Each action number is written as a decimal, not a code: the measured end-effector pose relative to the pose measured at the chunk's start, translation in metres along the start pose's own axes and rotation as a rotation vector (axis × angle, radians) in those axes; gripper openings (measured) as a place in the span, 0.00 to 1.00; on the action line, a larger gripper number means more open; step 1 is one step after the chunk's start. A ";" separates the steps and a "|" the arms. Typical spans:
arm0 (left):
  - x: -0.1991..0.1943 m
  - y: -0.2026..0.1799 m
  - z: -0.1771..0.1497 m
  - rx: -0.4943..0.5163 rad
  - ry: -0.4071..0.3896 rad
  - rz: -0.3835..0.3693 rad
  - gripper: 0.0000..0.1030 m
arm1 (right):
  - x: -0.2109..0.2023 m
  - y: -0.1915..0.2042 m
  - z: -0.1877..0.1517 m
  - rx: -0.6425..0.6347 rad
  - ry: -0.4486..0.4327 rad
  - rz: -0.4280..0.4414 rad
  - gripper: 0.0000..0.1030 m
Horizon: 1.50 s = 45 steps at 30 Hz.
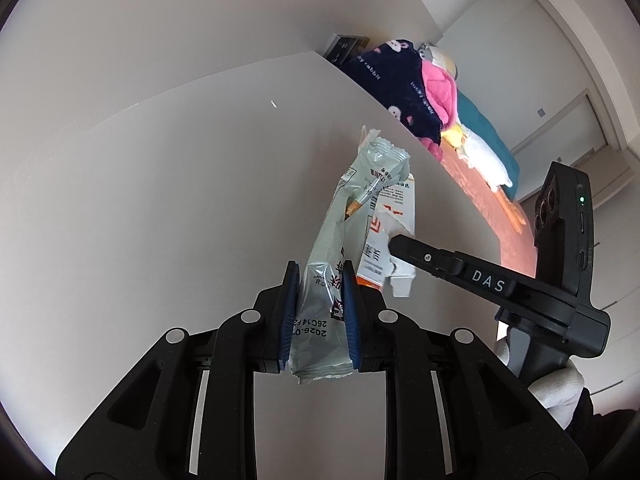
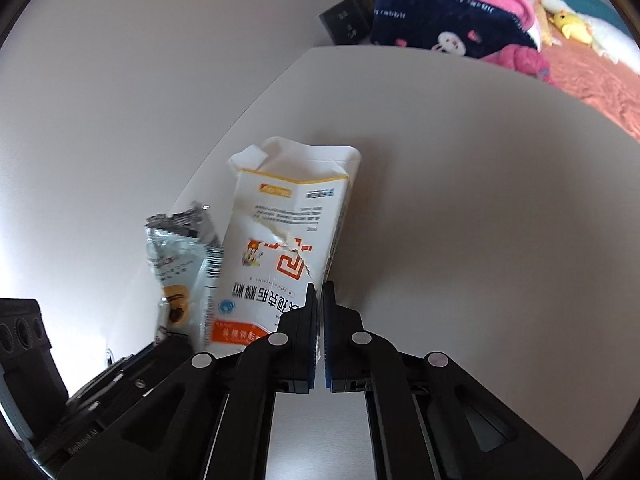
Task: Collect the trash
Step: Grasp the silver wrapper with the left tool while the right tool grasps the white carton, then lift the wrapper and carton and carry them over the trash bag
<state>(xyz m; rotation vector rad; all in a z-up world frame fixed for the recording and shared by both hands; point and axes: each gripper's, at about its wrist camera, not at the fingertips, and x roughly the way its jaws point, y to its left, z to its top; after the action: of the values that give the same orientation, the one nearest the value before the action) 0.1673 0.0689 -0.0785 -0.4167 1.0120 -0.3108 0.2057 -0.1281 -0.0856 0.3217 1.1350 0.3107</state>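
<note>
While left tool (image 1: 320, 312) clamps pale-green crinkled foil snack wrapper (image 1: 340, 232), right tool (image 2: 319, 320) pinched on torn white-orange cardboard box (image 2: 280, 240), both above white counter (image 2: 460, 220).

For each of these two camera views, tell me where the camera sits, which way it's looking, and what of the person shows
Left wrist: on the left gripper, looking down its fingers at the pale green wrapper it clamps over the white table; the right gripper and a gloved hand show.
Right wrist: on the right gripper, looking down at the torn white carton it pinches; the left gripper's body shows.
Shared: wrapper, carton, table, bedding.
</note>
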 end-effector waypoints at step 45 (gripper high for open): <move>-0.047 -0.161 -0.057 0.260 -0.006 -0.090 0.20 | -0.209 -0.094 -0.074 0.056 -0.236 -0.109 0.02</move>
<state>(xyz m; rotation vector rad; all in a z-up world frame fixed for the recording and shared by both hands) 0.0852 -0.0634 0.0062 -0.2271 0.9340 -0.5150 0.0636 -0.2902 0.0213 0.3359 0.9258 0.1406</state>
